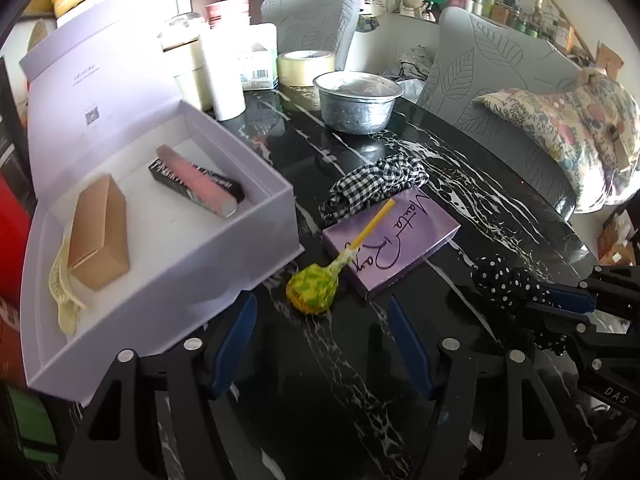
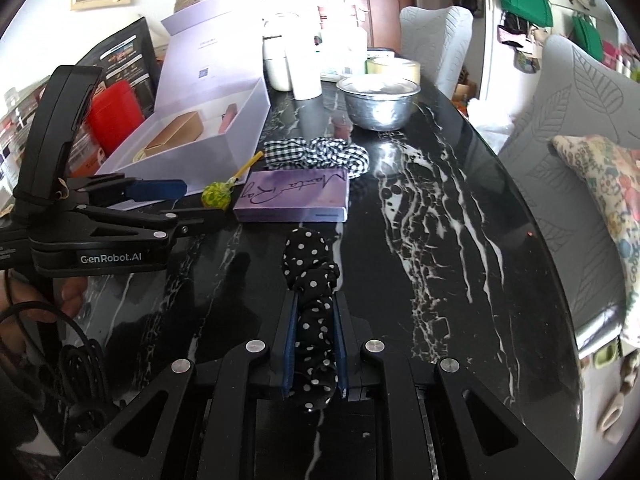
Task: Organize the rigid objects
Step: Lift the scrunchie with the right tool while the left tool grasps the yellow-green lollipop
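Note:
An open white box holds a brown carton, a pink-and-black tube box and a cream hair claw. A yellow-green lollipop lies just ahead of my open, empty left gripper, its stick resting on a purple box. My right gripper is shut on a black polka-dot scrunchie, near the front of the table. The scrunchie, lollipop, purple box and white box show in both views.
A checked scrunchie lies behind the purple box. A metal bowl, tape roll, white cups and cartons stand at the back of the black marble table. Grey chairs and a floral cushion are to the right.

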Available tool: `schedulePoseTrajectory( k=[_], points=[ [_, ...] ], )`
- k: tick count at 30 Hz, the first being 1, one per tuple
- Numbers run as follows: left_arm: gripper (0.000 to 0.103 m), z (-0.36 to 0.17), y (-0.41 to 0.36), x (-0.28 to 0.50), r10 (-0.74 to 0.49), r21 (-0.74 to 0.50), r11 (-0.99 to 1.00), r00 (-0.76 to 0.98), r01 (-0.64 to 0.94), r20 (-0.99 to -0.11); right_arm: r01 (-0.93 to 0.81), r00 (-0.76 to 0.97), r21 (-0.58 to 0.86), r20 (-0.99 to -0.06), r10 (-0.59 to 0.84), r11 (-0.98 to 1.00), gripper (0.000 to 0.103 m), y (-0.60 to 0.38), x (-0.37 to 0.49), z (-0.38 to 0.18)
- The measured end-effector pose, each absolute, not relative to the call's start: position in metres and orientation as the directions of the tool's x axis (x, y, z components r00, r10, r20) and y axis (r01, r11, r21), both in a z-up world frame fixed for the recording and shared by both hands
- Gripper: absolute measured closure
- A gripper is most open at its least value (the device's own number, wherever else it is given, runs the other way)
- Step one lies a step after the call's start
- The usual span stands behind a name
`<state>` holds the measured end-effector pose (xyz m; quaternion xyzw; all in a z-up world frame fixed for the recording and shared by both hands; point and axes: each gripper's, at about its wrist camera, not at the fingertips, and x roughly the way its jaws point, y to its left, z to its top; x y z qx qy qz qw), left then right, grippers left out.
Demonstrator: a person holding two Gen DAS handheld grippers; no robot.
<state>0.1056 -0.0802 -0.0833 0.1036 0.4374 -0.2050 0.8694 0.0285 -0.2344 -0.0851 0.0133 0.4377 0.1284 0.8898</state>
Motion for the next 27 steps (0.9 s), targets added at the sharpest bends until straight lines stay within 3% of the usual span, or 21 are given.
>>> schedulePoseTrajectory(
  k=[1, 5, 7, 9, 10, 27],
  points=[
    [0.052, -0.085, -0.083, 0.108, -0.269, 0.002, 0.888, 0.523, 0.460, -0.809, -0.214, 0.583, 0.139, -0.776, 0.240, 0.967, 0.087, -0.236, 0.028, -0.086],
    [0.054, -0.091, -0.088, 0.111, -0.277, 0.008, 0.874, 0.512, 0.485, -0.813, -0.206, 0.576, 0.146, -0.781, 0.241, 0.968, 0.087, -0.238, 0.030, -0.088],
    [0.065, -0.093, -0.090, 0.111, -0.274, 0.022, 0.867, 0.515, 0.497, -0.812, -0.203, 0.574, 0.147, -0.783, 0.239, 0.968, 0.087, -0.239, 0.030, -0.089],
    [0.065, -0.094, -0.090, 0.112, -0.280, 0.018, 0.865, 0.512, 0.501, -0.812, -0.202, 0.571, 0.149, -0.785, 0.240, 0.968, 0.087, -0.240, 0.031, -0.089],
    [0.075, -0.095, -0.089, 0.112, -0.287, 0.012, 0.865, 0.516, 0.501, -0.807, -0.202, 0.571, 0.149, -0.785, 0.240, 0.968, 0.087, -0.240, 0.031, -0.089],
    [0.075, -0.082, -0.075, 0.066, -0.310, -0.023, 0.872, 0.516, 0.488, -0.798, -0.206, 0.580, 0.147, -0.778, 0.242, 0.967, 0.087, -0.235, 0.010, -0.083]
  ],
)
